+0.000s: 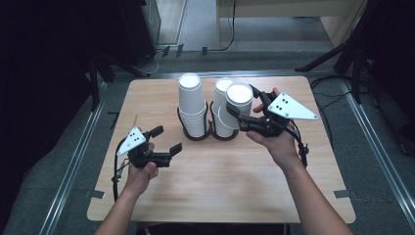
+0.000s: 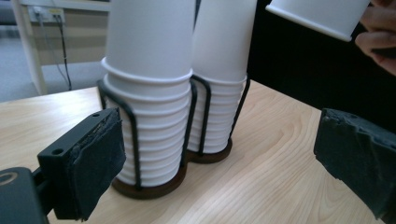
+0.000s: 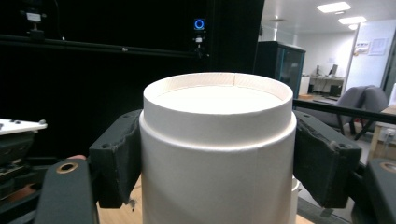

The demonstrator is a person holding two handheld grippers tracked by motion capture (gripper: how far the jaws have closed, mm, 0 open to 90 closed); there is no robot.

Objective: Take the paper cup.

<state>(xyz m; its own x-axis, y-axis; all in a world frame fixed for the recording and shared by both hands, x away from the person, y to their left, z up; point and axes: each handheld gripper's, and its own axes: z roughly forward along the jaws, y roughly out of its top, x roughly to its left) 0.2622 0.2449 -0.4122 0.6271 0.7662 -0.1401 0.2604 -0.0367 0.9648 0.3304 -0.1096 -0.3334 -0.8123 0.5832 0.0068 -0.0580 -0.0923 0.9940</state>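
At the centre of a pale wooden table, two stacks of white paper cups stand upside down in a dark twin wire holder, one stack to each ring. The left stack rises at the middle of the high view, its nested rims banded inside the wire loops; the right stack stands just beside it, touching or nearly so. In the left gripper view both stacks sit in the holder's round brown bases, the black wires curving up around the lower cups.

Right of centre in the high view, the right gripper clamps a single inverted paper cup, held above the right stack and tilted slightly. The right gripper view shows its padded jaws pressed against both sides of the cup, the closed bottom facing up with its recessed rim plainly visible; whether the cup clears the stack beneath cannot be told.

At lower left in the high view, the left gripper hangs over bare tabletop, well apart from the holder, its jaws spread wide with nothing between them. The same cup shows at the upper right of the left gripper view.
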